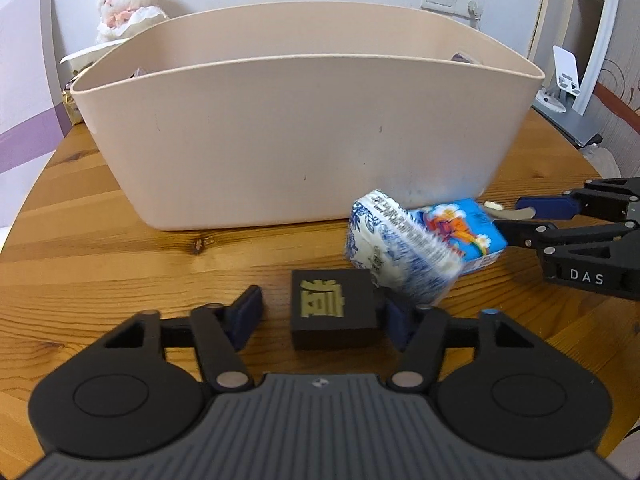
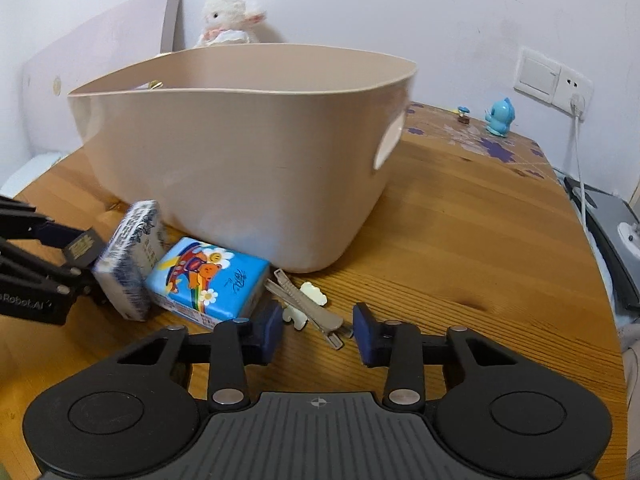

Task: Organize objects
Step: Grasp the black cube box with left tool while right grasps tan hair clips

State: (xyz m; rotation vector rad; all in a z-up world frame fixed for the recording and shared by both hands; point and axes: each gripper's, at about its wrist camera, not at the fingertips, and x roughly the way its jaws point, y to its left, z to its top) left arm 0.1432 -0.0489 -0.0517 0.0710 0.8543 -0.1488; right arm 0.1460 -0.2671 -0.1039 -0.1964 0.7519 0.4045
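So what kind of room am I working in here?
Most likely a bedroom or a child's room at home. A plush lamb sits against the wall behind the beige tub, a blue toy figure stands on the wooden table, and a household light switch is on the wall.

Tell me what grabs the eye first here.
The big beige basket dominates the wooden table. Against its front wall lie a bright blue cartoon tissue pack and a blue-and-white pack. The open left gripper brackets a black block; the open right gripper straddles a metal hair clip.
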